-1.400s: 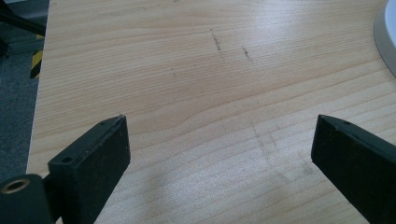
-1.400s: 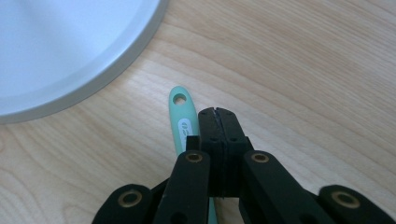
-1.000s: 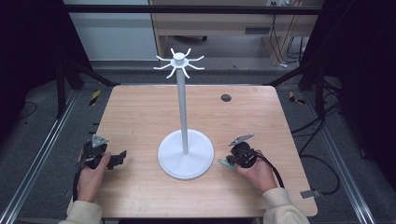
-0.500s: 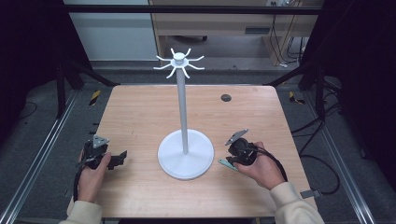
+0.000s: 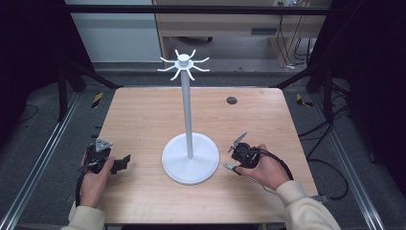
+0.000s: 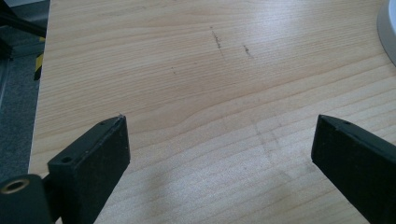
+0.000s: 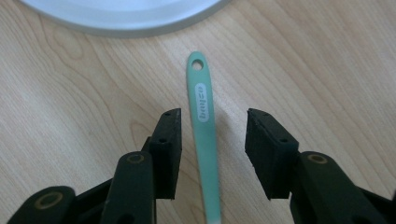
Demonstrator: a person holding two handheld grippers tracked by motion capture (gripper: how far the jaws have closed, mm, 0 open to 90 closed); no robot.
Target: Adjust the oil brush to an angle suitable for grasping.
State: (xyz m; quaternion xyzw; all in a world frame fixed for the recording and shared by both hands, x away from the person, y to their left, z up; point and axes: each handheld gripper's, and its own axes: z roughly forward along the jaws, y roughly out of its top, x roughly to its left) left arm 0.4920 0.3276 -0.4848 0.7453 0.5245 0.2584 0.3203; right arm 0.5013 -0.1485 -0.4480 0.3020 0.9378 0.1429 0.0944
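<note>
Right tongs poised astride a green handle beside the white hook stand.

On the left near part of the pale wooden worktop (image 5: 143, 115), the left tongs (image 6: 219, 149) lie low with their jaws spread wide over bare wood, holding nothing, apparently parked out of the way. In the middle stands the tall white metal stand with a round base and a crown of curved hooks (image 5: 187, 120). Just right of its base, the slim mint-green plastic handle with a hanging hole at its end (image 7: 204, 130) lies flat on the worktop, hole end pointing toward the base. The right tongs (image 7: 212, 140) are lowered over it, jaws spread on either side and not touching it, likely lined up to pinch the handle so that the hole can go onto a hook.
</note>
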